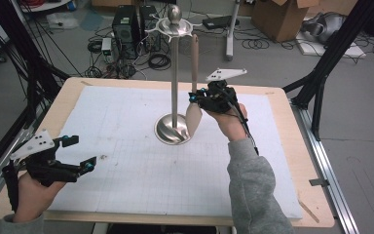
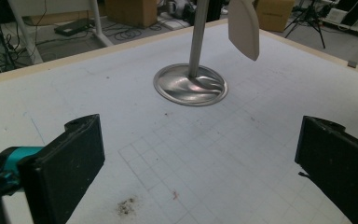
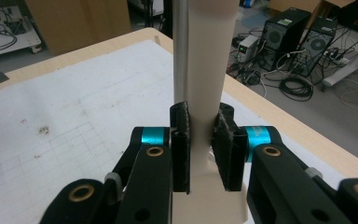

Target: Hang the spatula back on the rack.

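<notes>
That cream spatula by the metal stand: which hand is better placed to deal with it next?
Right. The right gripper is shut on the spatula beside the stand; the left gripper sits open near the table's front corner.

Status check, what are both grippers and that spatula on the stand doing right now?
Right gripper shut on the spatula handle beside the stand. Left gripper open, empty, over the mat. Nothing in the way.
</notes>
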{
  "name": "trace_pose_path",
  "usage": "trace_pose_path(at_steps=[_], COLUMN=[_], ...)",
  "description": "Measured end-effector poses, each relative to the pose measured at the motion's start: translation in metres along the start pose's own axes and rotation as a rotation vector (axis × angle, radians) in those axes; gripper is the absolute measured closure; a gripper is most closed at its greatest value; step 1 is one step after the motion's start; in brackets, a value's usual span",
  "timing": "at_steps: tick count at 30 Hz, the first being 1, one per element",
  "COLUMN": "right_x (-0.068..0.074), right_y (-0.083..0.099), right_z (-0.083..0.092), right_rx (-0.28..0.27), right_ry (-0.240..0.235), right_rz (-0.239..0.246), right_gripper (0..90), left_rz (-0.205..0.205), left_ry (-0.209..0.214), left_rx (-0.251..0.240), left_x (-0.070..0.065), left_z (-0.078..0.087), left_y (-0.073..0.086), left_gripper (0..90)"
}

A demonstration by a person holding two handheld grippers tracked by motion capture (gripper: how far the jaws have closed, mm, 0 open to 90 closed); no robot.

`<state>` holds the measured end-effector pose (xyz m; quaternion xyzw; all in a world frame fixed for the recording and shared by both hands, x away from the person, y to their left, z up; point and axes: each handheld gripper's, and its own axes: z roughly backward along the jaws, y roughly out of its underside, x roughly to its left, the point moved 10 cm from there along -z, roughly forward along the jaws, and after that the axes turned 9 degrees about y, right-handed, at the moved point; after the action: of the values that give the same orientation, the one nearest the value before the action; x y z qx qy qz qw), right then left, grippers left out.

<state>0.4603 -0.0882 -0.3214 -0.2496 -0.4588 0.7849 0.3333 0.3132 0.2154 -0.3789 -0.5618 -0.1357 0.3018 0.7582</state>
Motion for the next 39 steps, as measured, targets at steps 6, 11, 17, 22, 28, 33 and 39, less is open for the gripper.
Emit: trace_pose_path(at_steps=[6, 11, 17, 22, 28, 33, 39], right_x=[0.001, -0.001, -0.005, -0.006, -0.003, 0.004, 0.011], right_y=[-0.001, -0.001, -0.002, -0.008, -0.013, -0.014, -0.007], right_z=[-0.004, -0.003, 0.002, 0.012, 0.022, 0.031, 0.049], right_rx=[-0.002, -0.005, -0.029, -0.075, -0.106, -0.104, -0.162], right_ry=[0.001, 0.029, 0.045, 0.057, 0.039, 0.019, 0.024], right_rz=[-0.002, 0.006, 0.006, 0.001, -0.027, -0.040, -0.030], right_gripper=[77.9, 76.9, 68.2, 49.2, 25.9, 14.4, 13.9], left_rz=[0.002, 0.002, 0.007, 0.006, 0.008, 0.008, 0.009], left_ry=[-0.002, -0.005, -0.002, 0.002, 0.001, 0.003, 0.004], left_rx=[-0.006, -0.004, 0.008, 0.007, 0.004, 0.001, -0.009], left_x=[0.000, 0.000, 0.000, 0.000, 0.000, 0.001, 0.003], left_z=[0.001, 0.002, -0.001, -0.002, -0.001, 0.000, 0.000], left_y=[0.000, 0.000, 0.003, 0.003, 0.003, 0.002, -0.001], left_gripper=[1.7, 1.7, 1.7, 1.7, 1.7, 1.7, 1.7])
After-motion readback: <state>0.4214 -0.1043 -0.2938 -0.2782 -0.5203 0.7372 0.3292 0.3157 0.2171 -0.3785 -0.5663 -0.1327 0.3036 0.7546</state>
